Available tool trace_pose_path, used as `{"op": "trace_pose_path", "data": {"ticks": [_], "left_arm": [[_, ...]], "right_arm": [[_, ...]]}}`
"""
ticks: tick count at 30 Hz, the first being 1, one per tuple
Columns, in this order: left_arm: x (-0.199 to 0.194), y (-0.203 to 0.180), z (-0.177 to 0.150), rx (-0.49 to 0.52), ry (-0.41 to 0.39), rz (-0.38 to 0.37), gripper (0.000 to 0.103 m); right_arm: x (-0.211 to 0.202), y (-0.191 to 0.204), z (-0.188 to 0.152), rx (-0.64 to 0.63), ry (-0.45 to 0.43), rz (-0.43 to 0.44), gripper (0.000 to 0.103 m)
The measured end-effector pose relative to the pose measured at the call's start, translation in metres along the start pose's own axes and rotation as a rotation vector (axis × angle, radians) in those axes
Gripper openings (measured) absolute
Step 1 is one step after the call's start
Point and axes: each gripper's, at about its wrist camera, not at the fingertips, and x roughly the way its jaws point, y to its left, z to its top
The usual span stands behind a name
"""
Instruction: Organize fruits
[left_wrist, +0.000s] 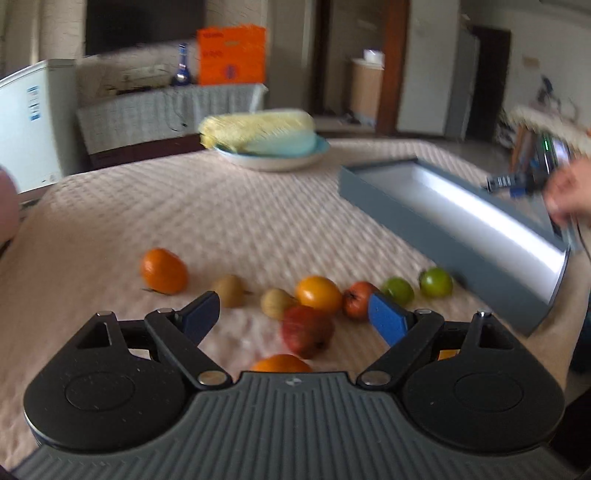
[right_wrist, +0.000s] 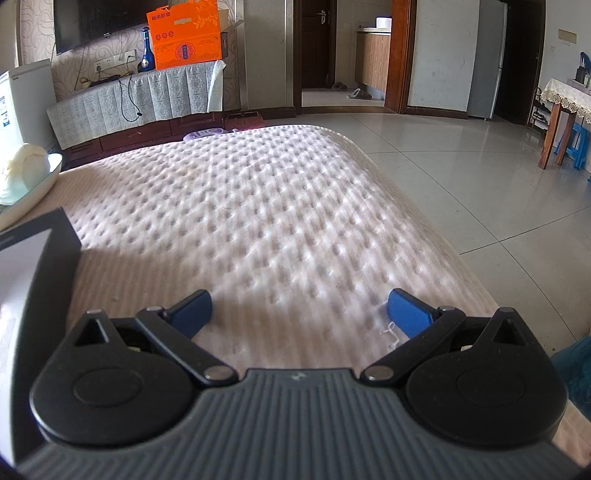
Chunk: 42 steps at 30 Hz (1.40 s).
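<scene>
In the left wrist view several fruits lie on the beige quilted table: an orange (left_wrist: 163, 270), two brown kiwis (left_wrist: 229, 290), a yellow-orange fruit (left_wrist: 318, 294), a red apple (left_wrist: 307, 331), a small red fruit (left_wrist: 359, 299), two green fruits (left_wrist: 436, 282), and another orange (left_wrist: 281, 364) just under the gripper. My left gripper (left_wrist: 295, 314) is open above the red apple and holds nothing. A grey empty tray (left_wrist: 443, 218) lies at the right. My right gripper (right_wrist: 299, 304) is open and empty over bare cloth, with the tray's corner (right_wrist: 40, 251) at its left.
A plate with a cabbage (left_wrist: 264, 131) stands at the table's far side; it shows at the left edge of the right wrist view (right_wrist: 26, 173). The table edge drops to tiled floor (right_wrist: 480, 177) at the right. A hand (left_wrist: 569, 192) is beyond the tray.
</scene>
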Motion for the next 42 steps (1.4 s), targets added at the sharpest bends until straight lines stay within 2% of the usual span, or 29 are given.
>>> {"op": "trace_pose_path", "data": {"ticks": [4, 7, 10, 12, 14, 16, 19, 24, 26, 28, 30, 32, 34, 36, 39, 40, 41, 42], "left_arm": [[-0.040, 0.006, 0.006, -0.129, -0.069, 0.062, 0.091], [-0.067, 0.001, 0.003, -0.216, -0.087, 0.120, 0.091], [-0.079, -0.012, -0.012, -0.196, -0.081, 0.139, 0.091], [-0.073, -0.020, -0.020, -0.176, -0.047, 0.143, 0.091], [-0.066, -0.028, -0.023, -0.117, -0.054, 0.151, 0.091], [-0.052, -0.034, -0.024, -0.069, -0.026, 0.168, 0.091], [-0.037, -0.036, -0.020, -0.076, 0.013, 0.146, 0.091], [-0.033, -0.040, -0.018, -0.067, 0.000, 0.163, 0.090], [-0.033, -0.039, -0.016, -0.082, -0.001, 0.170, 0.090], [-0.035, -0.037, -0.015, -0.102, -0.008, 0.177, 0.091], [-0.039, -0.035, -0.015, -0.122, -0.019, 0.186, 0.091], [-0.043, -0.036, -0.016, -0.129, -0.031, 0.212, 0.091], [-0.047, -0.037, -0.017, -0.141, -0.044, 0.231, 0.091], [-0.051, -0.038, -0.017, -0.165, -0.058, 0.248, 0.091], [-0.056, -0.039, -0.017, -0.203, -0.070, 0.250, 0.091], [-0.057, -0.040, -0.017, -0.204, -0.069, 0.258, 0.091], [-0.058, -0.041, -0.017, -0.198, -0.066, 0.271, 0.091], [-0.058, -0.042, -0.017, -0.191, -0.066, 0.281, 0.091]], "right_arm": [[0.000, -0.001, -0.001, 0.000, 0.000, 0.001, 0.103], [0.000, -0.002, 0.000, 0.001, 0.000, 0.005, 0.103], [0.002, -0.002, 0.002, -0.002, 0.004, 0.012, 0.103], [0.003, -0.002, 0.003, -0.006, 0.002, 0.015, 0.103], [0.003, -0.001, 0.003, -0.013, 0.001, 0.009, 0.103], [0.002, -0.001, 0.002, -0.006, -0.001, 0.015, 0.103], [0.002, 0.000, 0.001, -0.004, 0.000, 0.014, 0.103], [0.004, -0.005, 0.004, 0.021, 0.014, 0.014, 0.103], [-0.004, -0.004, 0.003, 0.048, 0.051, -0.004, 0.103], [-0.017, 0.002, -0.002, 0.020, 0.103, -0.015, 0.103], [-0.039, 0.007, -0.009, 0.004, 0.113, -0.034, 0.103], [-0.077, 0.013, -0.016, 0.020, 0.043, -0.030, 0.103], [-0.127, 0.023, -0.021, 0.024, -0.066, 0.007, 0.103], [-0.187, 0.040, -0.026, 0.009, -0.247, 0.053, 0.103], [-0.275, 0.059, -0.051, 0.041, -0.571, 0.213, 0.103], [-0.291, 0.064, -0.060, 0.058, -0.615, 0.263, 0.103], [-0.301, 0.071, -0.068, 0.059, -0.623, 0.307, 0.103], [-0.306, 0.079, -0.078, 0.032, -0.592, 0.353, 0.103]]}}
